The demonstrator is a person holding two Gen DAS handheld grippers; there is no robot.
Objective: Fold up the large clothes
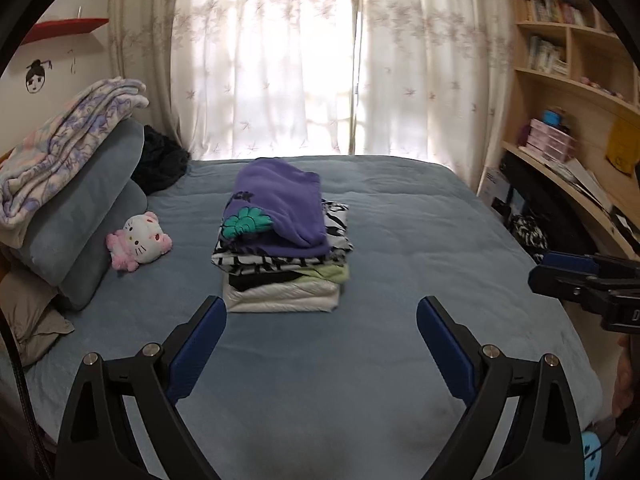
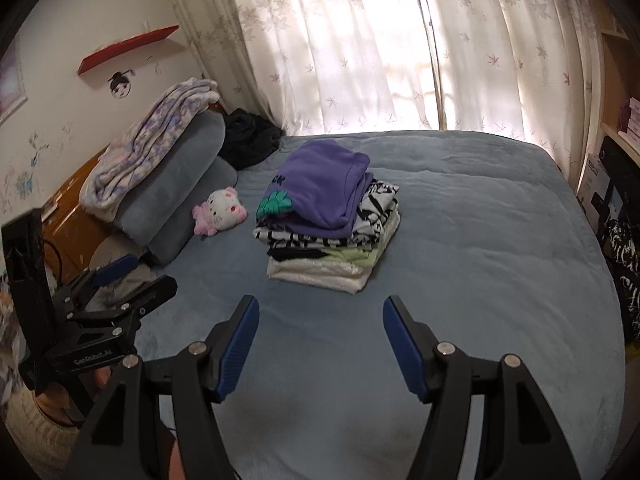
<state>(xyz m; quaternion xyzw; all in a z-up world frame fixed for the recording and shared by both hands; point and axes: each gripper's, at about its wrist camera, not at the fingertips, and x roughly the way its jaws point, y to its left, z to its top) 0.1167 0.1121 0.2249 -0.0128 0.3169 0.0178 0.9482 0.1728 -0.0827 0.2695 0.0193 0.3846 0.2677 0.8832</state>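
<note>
Both grippers, left and right, hang empty with jaws apart over bare bed, the folded stack dead ahead mid-bed, neither hand clearly nearer.

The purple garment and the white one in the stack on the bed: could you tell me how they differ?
The purple garment lies on top of the stack; the white garment is at the bottom. The purple one is rumpled with a teal print; the white one lies flatter and looks plain. Both are folded on the blue bed.
</note>
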